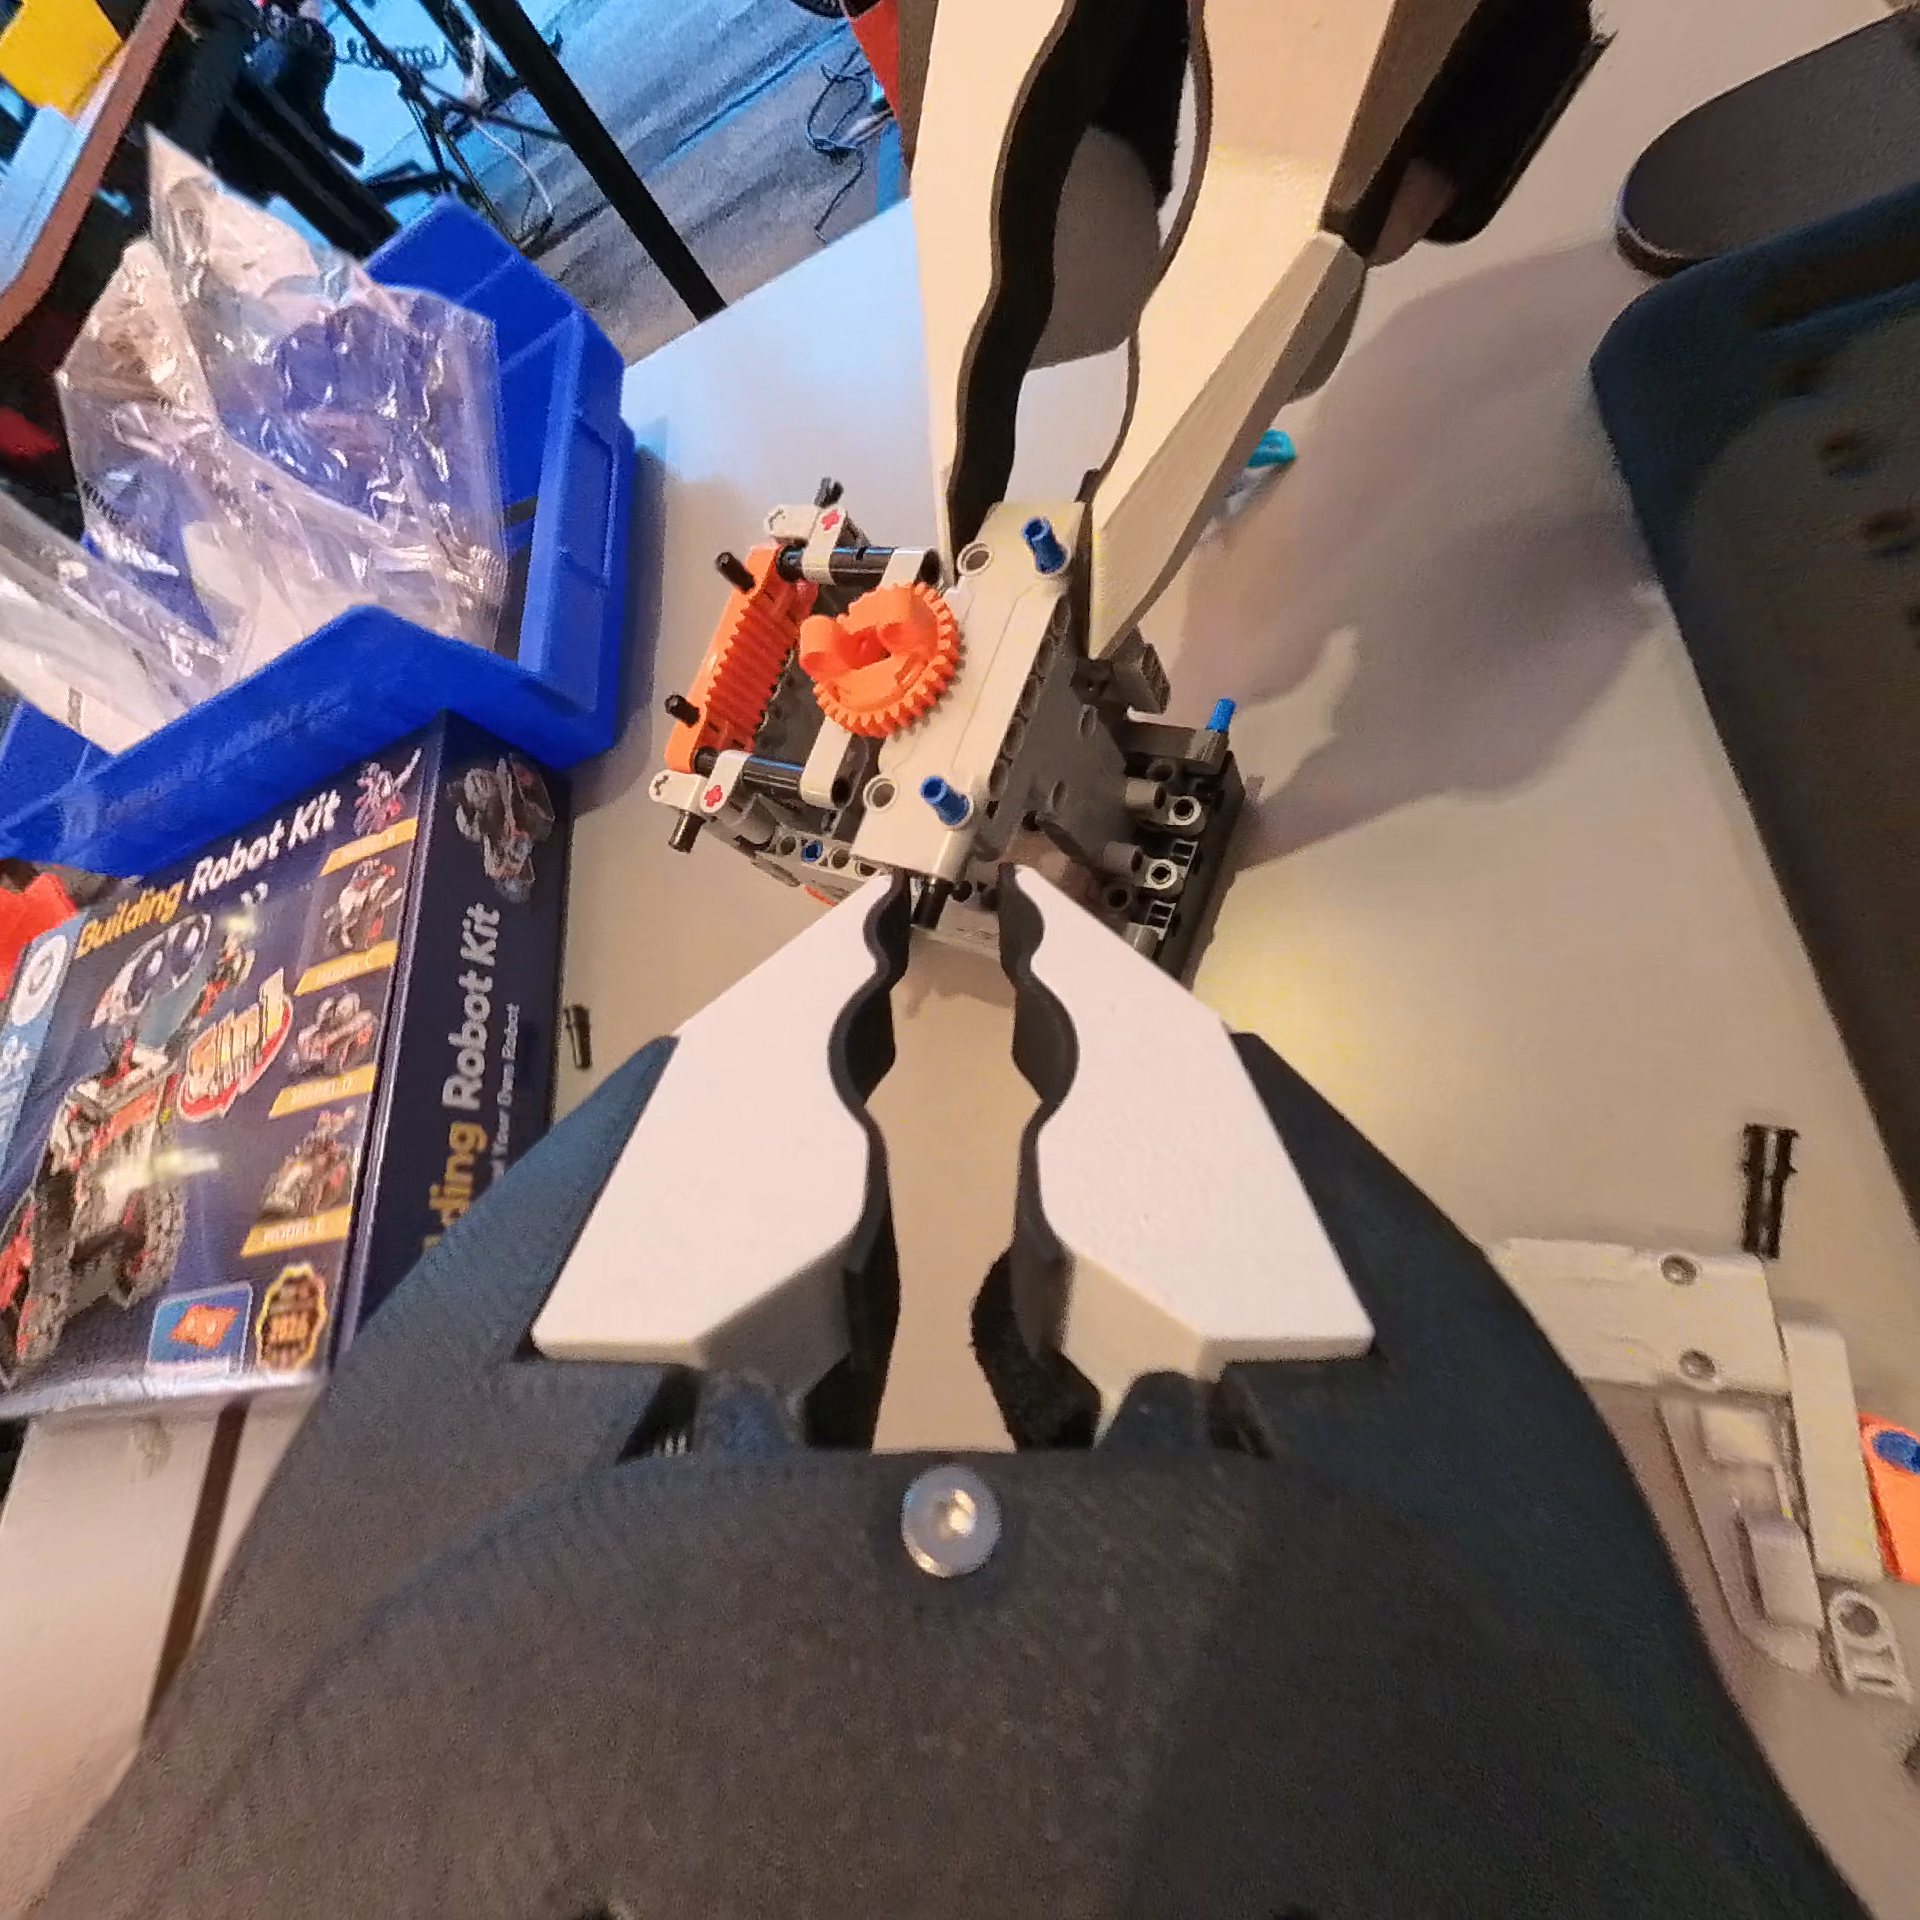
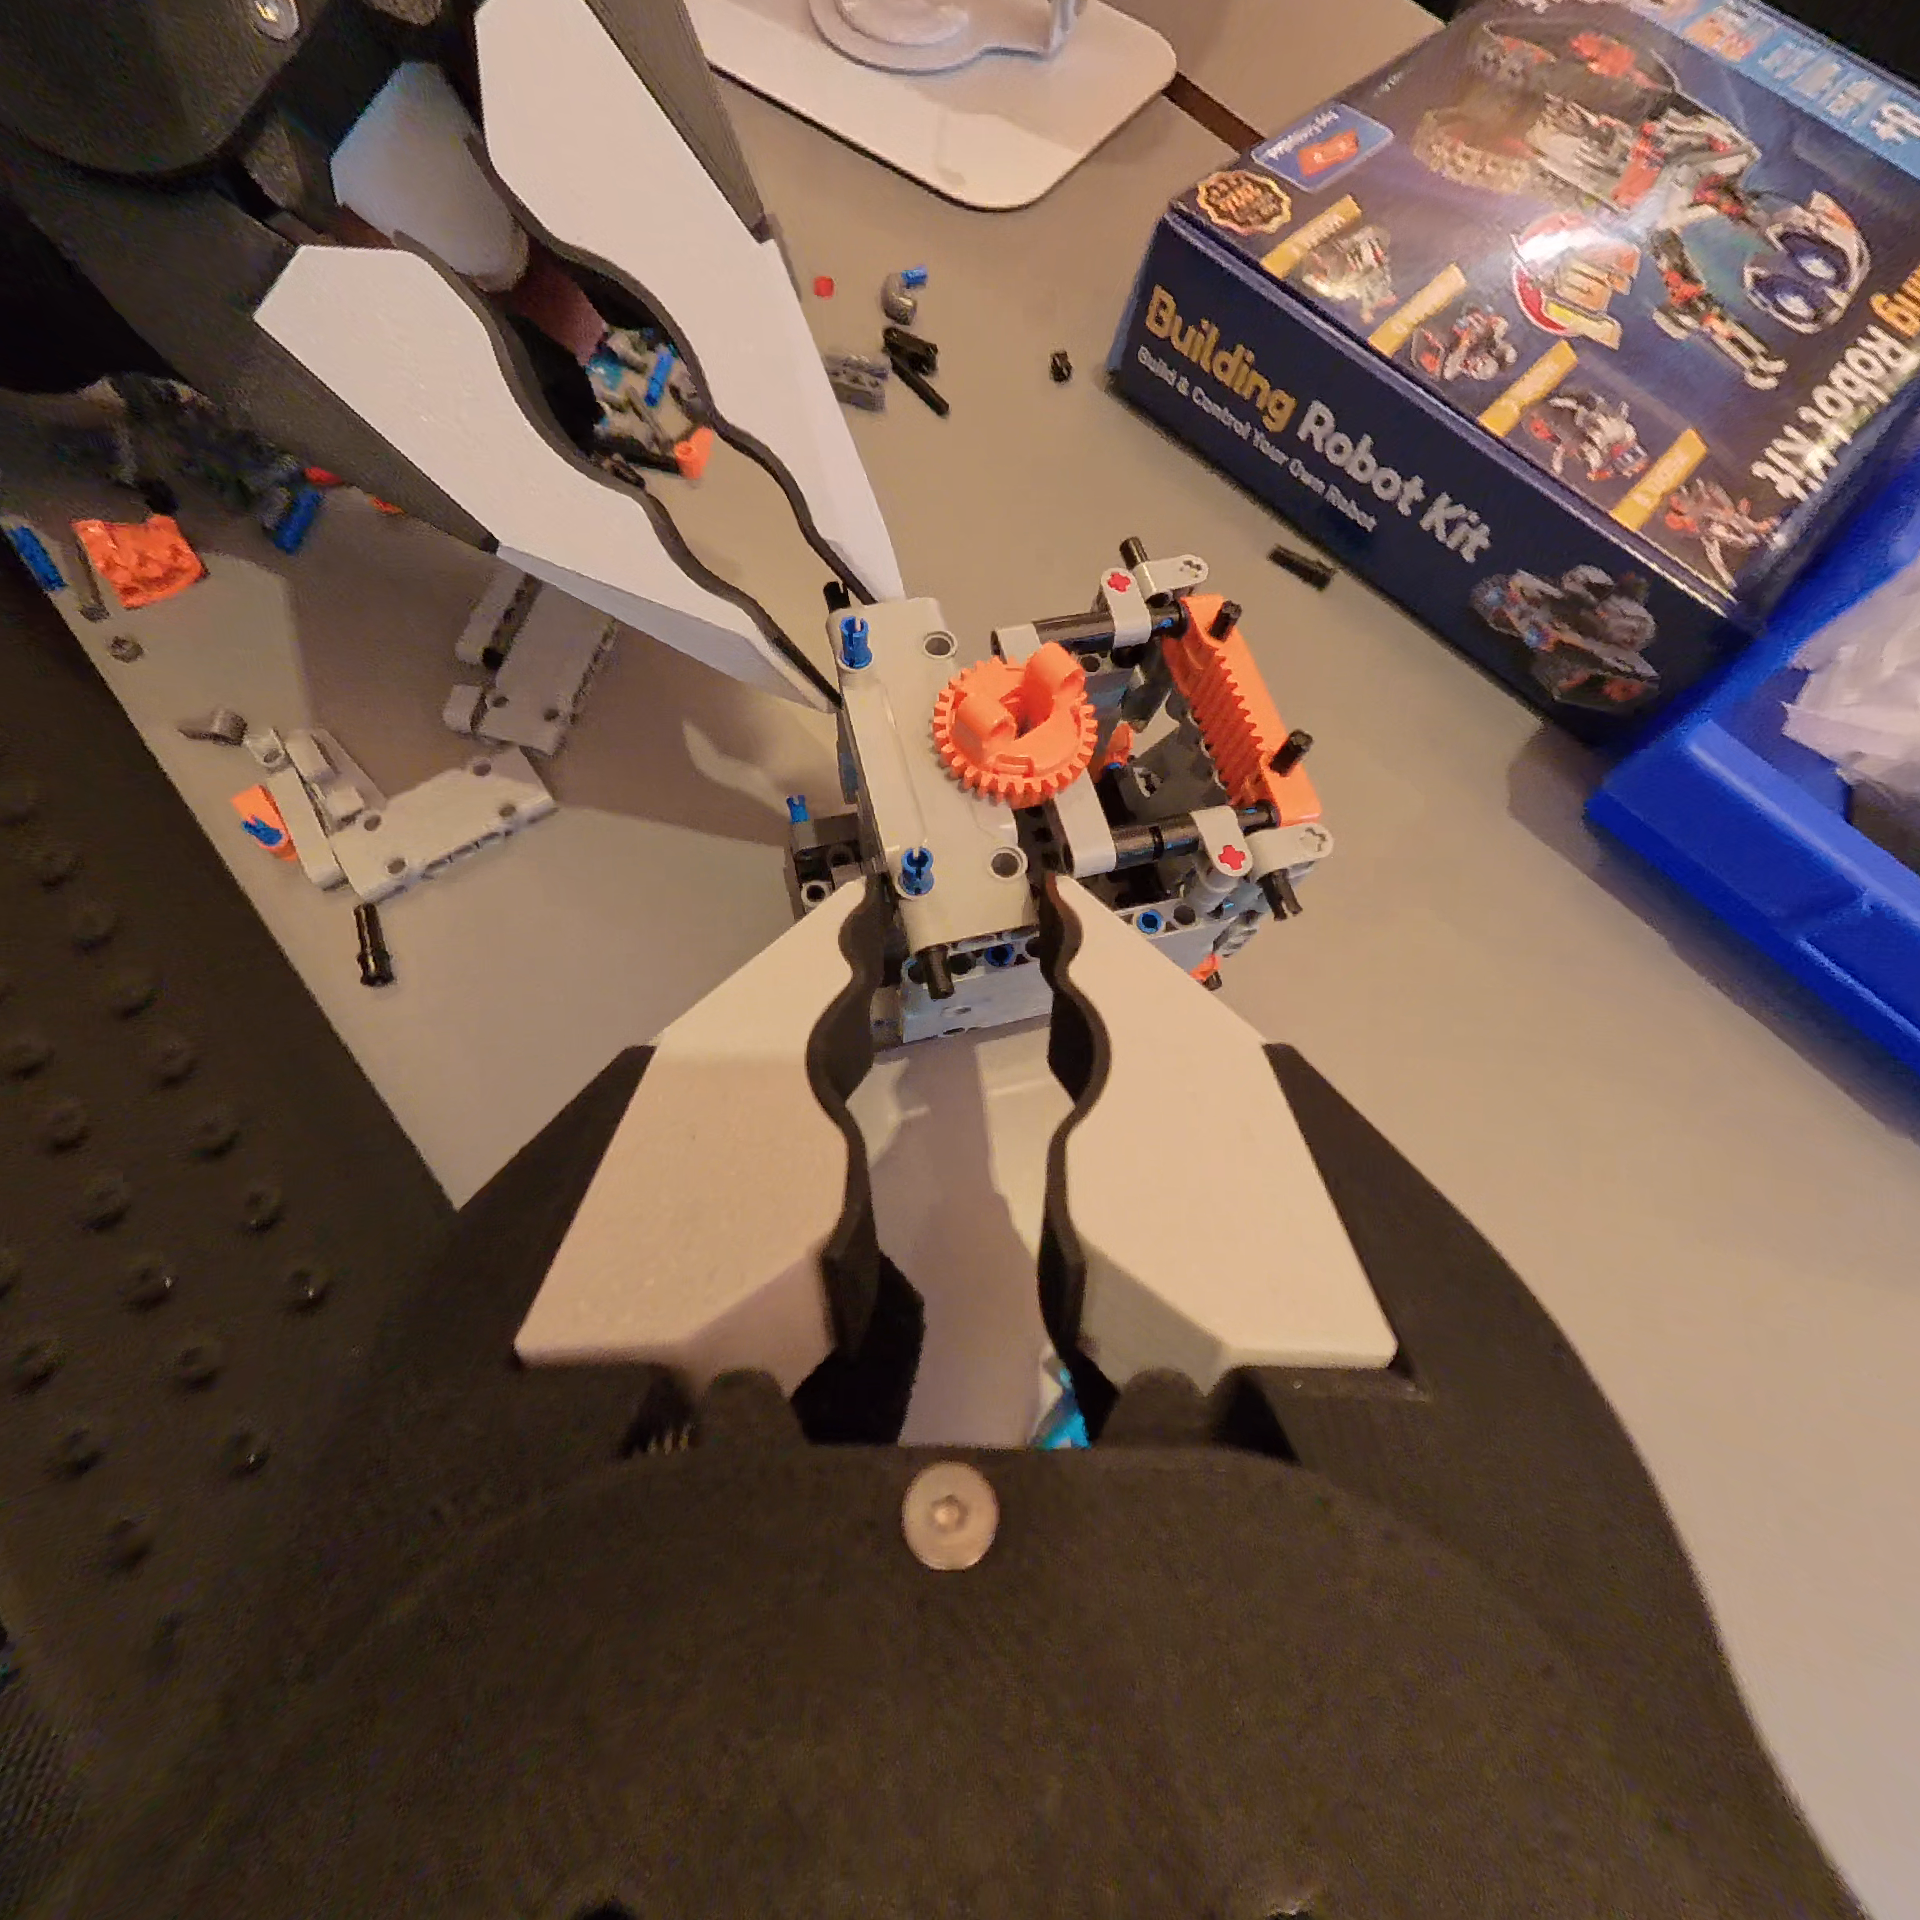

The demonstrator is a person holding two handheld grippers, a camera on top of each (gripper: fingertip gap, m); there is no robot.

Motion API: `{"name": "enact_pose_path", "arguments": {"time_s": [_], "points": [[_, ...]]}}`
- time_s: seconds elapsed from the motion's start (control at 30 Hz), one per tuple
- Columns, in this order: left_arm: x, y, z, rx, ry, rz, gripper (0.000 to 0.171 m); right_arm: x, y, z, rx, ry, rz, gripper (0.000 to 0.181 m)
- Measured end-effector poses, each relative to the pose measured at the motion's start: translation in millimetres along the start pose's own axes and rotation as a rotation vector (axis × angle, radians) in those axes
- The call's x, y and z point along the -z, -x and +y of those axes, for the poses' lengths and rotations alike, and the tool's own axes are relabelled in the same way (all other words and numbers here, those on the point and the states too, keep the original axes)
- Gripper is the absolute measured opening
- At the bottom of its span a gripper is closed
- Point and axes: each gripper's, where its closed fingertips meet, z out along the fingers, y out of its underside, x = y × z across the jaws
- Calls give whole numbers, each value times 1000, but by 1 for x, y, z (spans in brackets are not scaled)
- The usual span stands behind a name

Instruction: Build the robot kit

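A: Worktop [image 2: 1455, 1143], pale grey, is seen carrying everything; a printed kit box [image 2: 1507, 343] and a blue bin [image 1: 468, 644] stuffed with clear plastic bags [image 1: 260, 416] are set along one side.

B: And the brick assembly?

A: The brick assembly [image 2: 1039, 790] is stood near the middle of the worktop, just beside the kit box. It is gripped from two opposite ends. The right tool [image 2: 951, 914] is pinched on the grey panel [image 2: 914, 769] at the near end in its own view; the left tool [image 1: 951, 894] is closed on the assembly's lower edge at the other end.

B: Are both tools touching it?

A: Contact is shown on both; neither is spread wide, each gap being filled by the assembly.

B: What is mounted on top?

A: An orange gear [image 1: 883, 665] is seated on the panel, with an orange toothed rack [image 1: 743, 665] carried beside it on black axles. Blue pins [image 2: 914, 868] are pushed into the panel's corners.

B: Anything smaller?

A: Loose grey beams [image 2: 416, 821], orange pieces [image 2: 140, 556] and black pins [image 2: 372, 940] are scattered on the worktop, apart from the assembly.
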Motion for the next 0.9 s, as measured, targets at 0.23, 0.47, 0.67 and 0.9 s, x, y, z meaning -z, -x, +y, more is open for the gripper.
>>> {"name": "enact_pose_path", "arguments": {"time_s": [0.23, 0.47, 0.67, 0.9], "points": [[30, 12, 29, 74, 63, -45, 14, -39, 8, -26, 5, -21, -132, 29], [50, 12, 44, 147, 52, -11, 17, -49, 4, -38, 59, 28, -148, 34], [107, 28, 60, 208, 74, -84, 21, -8, -8, -44, 65, -10, 12, 34], [173, 17, 101, 260, 228, -107, 24, -15, 75, -51, 164, 40, -106, 16]]}}
